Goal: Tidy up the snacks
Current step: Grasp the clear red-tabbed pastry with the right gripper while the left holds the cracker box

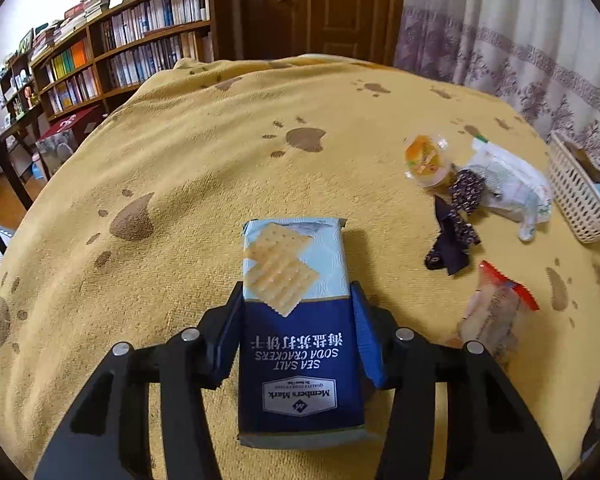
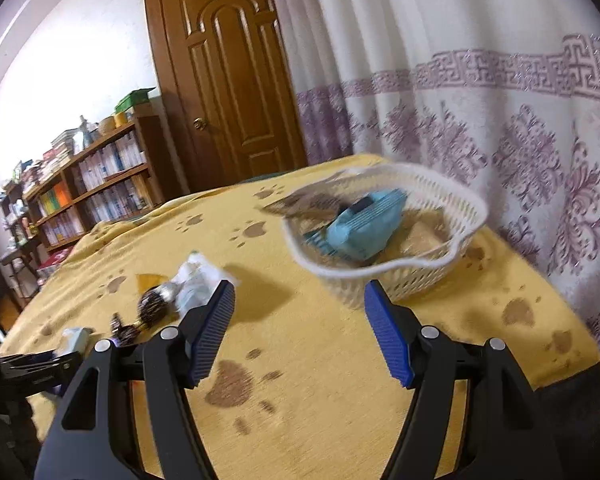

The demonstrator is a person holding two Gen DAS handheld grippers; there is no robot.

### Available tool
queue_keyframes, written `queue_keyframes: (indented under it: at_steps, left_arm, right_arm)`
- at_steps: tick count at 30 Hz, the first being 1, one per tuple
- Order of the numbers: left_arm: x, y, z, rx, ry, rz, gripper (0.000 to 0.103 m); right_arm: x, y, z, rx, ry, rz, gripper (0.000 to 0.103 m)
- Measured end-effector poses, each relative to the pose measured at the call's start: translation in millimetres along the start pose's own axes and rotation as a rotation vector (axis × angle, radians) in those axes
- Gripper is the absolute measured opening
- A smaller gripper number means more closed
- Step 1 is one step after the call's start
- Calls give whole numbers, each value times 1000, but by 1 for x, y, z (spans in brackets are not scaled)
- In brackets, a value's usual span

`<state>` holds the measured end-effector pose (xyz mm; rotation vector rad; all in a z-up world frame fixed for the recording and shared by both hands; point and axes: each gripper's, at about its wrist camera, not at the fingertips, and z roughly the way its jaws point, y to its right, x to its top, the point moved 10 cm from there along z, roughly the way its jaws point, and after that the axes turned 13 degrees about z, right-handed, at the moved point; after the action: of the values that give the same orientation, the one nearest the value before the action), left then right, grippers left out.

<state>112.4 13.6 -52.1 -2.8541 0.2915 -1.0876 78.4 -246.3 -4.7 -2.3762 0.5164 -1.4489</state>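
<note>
Both views show strong fisheye bending: the bookshelf (image 1: 112, 48) bows, the door (image 2: 224, 80) leans, and black vignette fills every corner.

Left wrist view: even, soft indoor light. The cracker pack (image 1: 296, 320) is sharp, its print legible, with a short soft shadow on the yellow blanket (image 1: 180, 168) along its right side. The wall top left is blown out to white.

Right wrist view: noticeably softer, with motion blur smearing the white basket (image 2: 384, 276) and the curtain (image 2: 500, 120). The wall at left is overexposed. A dark shadow lies on the blanket right of the crumpled white wrapper (image 2: 198, 284).
</note>
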Motion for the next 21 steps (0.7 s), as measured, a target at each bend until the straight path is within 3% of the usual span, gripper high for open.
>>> queue_keyframes:
  at_steps: [6,9,11,21]
  left_arm:
    - [6,-4,-10,-27,52,-25,51]
    - [6,-5,-14,-43,72,-40,51]
    - [5,-7,-15,-53,82,-53,51]
    - [0,-16,-16,-111,107,-127,51]
  right_arm:
    - [-41,-54,5,161,-171,-56,69]
    - [-70,-89,10,262,-296,-120,81]
    - [-89,-109,14,301,-364,-175,81]
    - [-124,-146,41,315,-510,-363,83]
